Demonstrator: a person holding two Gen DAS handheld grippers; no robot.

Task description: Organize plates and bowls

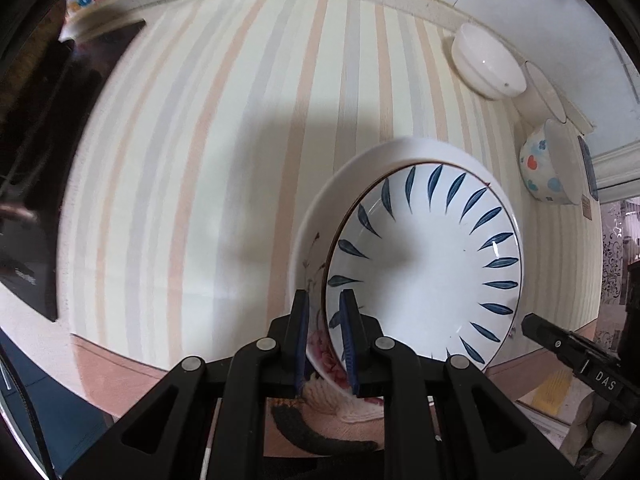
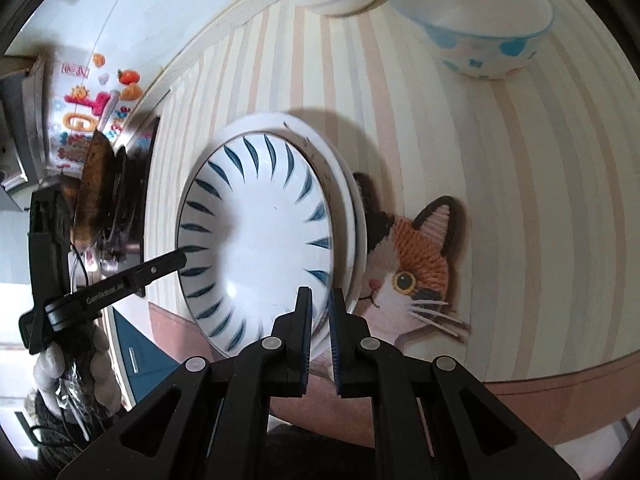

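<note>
Nearest the lenses, left claw (image 1: 326,300) and right claw (image 2: 320,300) are each clamped shut on opposite rim edges of the blue-leaf plate (image 1: 424,264), which sits atop a white floral plate (image 1: 320,208) on the striped tabletop (image 1: 200,160). Best handling, I judge: keep both grips even and the plate level, seating it centred. Glossy white, radiating blue leaf strokes. Farther back: white bowl (image 1: 486,64), dotted bowl (image 1: 544,164).

The right gripper (image 2: 319,300) pinches the rim of the leaf plate (image 2: 256,240); two bowls (image 2: 480,28) stand behind.
</note>
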